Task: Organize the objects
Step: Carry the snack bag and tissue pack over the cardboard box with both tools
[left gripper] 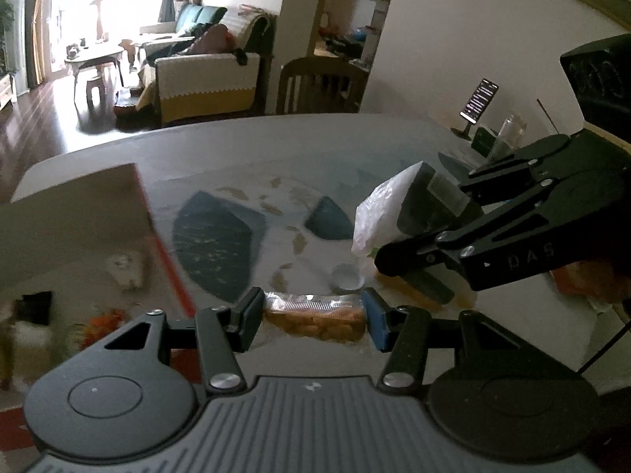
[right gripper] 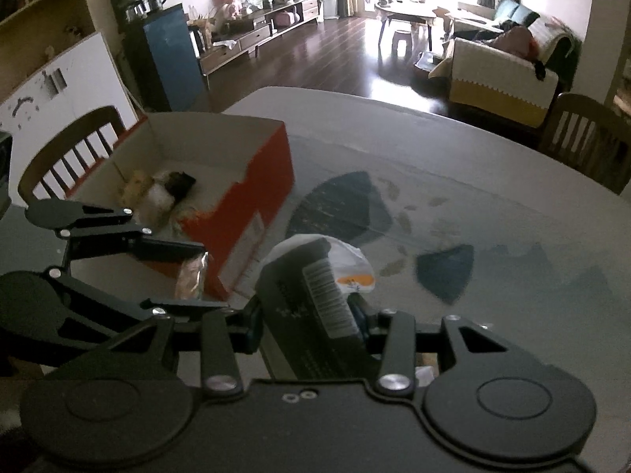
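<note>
Two items are held above the table [right gripper: 453, 149]: the left gripper [left gripper: 313, 317] pinches a light, crushable snack packet [left gripper: 315, 315] by its ends; the right gripper [right gripper: 307, 325] clamps a stiff dark box [right gripper: 311, 303] with a limp plastic bag [right gripper: 347, 260]. Grip the packet lightly, the box by its rigid sides, and release both into the open red box [right gripper: 252, 193] nearby.

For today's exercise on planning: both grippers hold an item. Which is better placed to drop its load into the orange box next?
Probably the left gripper: its snack packet sits right beside the orange box wall, while the right gripper, holding the dark packet, is farther off.

A glossy clear plastic snack wrapper [left gripper: 313, 315] is being pinched by matt black fingers [left gripper: 247, 320]; a matt cardboard box [right gripper: 221, 181] is being shown beside the glossy table [right gripper: 473, 197].
</note>
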`<act>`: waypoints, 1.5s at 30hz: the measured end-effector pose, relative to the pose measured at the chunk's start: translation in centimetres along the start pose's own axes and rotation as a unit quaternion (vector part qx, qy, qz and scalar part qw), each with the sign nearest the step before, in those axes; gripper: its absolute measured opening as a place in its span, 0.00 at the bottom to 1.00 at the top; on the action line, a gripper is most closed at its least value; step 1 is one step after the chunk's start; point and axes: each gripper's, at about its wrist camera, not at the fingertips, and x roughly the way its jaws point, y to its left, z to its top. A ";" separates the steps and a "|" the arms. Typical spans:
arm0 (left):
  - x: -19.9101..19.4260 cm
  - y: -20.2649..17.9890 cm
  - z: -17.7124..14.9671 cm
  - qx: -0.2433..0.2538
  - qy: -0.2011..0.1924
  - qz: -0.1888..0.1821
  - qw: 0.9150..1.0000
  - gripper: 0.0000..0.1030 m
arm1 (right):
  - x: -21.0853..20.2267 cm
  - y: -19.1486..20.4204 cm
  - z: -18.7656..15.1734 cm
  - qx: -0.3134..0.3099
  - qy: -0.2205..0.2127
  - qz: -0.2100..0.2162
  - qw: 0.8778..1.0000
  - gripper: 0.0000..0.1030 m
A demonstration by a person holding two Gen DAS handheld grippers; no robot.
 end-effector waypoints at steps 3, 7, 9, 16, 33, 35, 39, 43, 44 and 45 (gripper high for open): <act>-1.1 1.7 0.0 -0.001 -0.005 0.008 1.000 0.52 | 0.5 1.6 0.9 0.004 0.001 0.005 1.000 0.41; -2.5 4.2 0.0 -0.001 -0.013 0.019 1.000 0.52 | 1.6 3.9 2.6 0.010 0.001 0.010 1.000 0.41; -3.2 5.5 0.1 0.001 -0.016 0.025 1.000 0.52 | 2.3 5.0 3.4 0.015 0.002 0.008 1.000 0.41; -5.0 10.4 0.6 0.006 -0.024 0.060 0.998 0.52 | 4.5 8.4 6.8 0.025 -0.008 0.012 1.000 0.41; -3.4 19.7 0.3 0.013 0.021 0.123 0.992 0.52 | 13.6 12.6 12.6 0.038 0.016 -0.007 0.999 0.42; -2.9 20.3 0.0 0.013 0.028 0.126 0.992 0.52 | 14.8 13.3 13.0 0.029 0.022 -0.009 0.999 0.43; -1.9 20.8 -0.4 0.011 0.040 0.124 0.991 0.52 | 17.0 14.4 13.0 0.015 0.039 -0.024 0.999 0.43; -1.2 20.6 -0.8 0.017 0.049 0.120 0.991 0.52 | 18.7 15.0 12.8 0.004 0.052 -0.033 0.998 0.43; -1.0 20.7 -0.9 0.017 0.052 0.120 0.991 0.52 | 19.0 15.1 12.7 0.002 0.054 -0.037 0.998 0.43; -0.7 20.8 -0.9 0.018 0.055 0.119 0.991 0.52 | 19.1 15.1 12.7 0.001 0.055 -0.040 0.998 0.44</act>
